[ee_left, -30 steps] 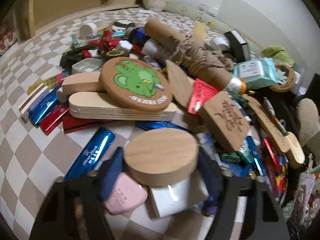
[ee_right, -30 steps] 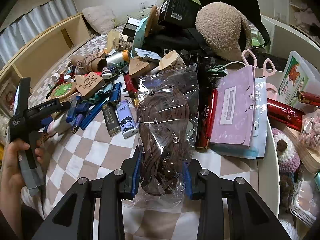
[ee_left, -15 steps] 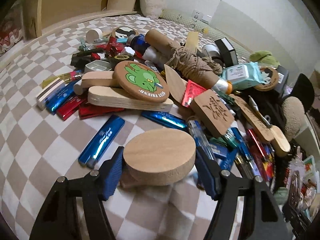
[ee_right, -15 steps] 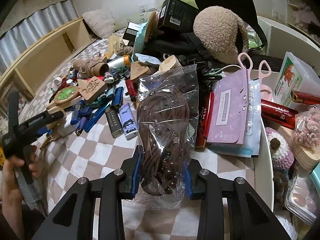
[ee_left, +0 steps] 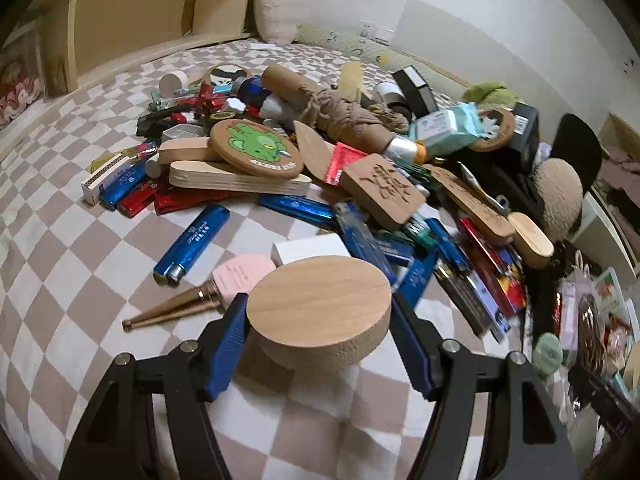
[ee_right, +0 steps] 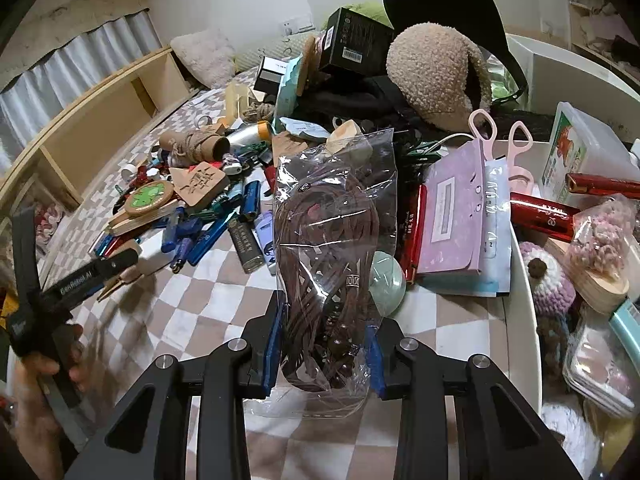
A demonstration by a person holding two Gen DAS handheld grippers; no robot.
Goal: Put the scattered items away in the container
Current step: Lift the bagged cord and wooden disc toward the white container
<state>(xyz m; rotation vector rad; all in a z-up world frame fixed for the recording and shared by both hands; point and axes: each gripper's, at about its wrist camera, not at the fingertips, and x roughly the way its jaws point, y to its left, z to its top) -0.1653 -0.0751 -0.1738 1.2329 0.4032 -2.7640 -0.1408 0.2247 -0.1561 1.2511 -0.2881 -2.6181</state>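
Note:
A round wooden disc [ee_left: 316, 288] hangs above the checkered cover with my left gripper [ee_left: 319, 322] shut on its sides, blue pads [ee_left: 228, 336] pressing it from left and right. My right gripper [ee_right: 325, 320] is shut on a clear bag of brown cords [ee_right: 332, 208], which stands up between its jaws. The white round container [ee_right: 520, 280] lies to the right of that bag and holds crocheted balls, red tubes and packets. At the left edge of the right wrist view, a hand [ee_right: 36, 364] grips the left gripper's handle.
A heap of lighters, wooden pieces and a green-print coaster [ee_left: 254, 148] covers the bed beyond the disc. Just past it lie a blue lighter [ee_left: 192, 240], a rose-gold cone [ee_left: 172, 308], a pink pad [ee_left: 244, 272] and a white box [ee_left: 310, 248]. Fuzzy earmuffs [ee_right: 436, 76] top the far pile.
My left gripper has drawn back from the heap with the disc, baring the pink pad, white box and rose-gold cone. The right gripper and its bag have barely moved.

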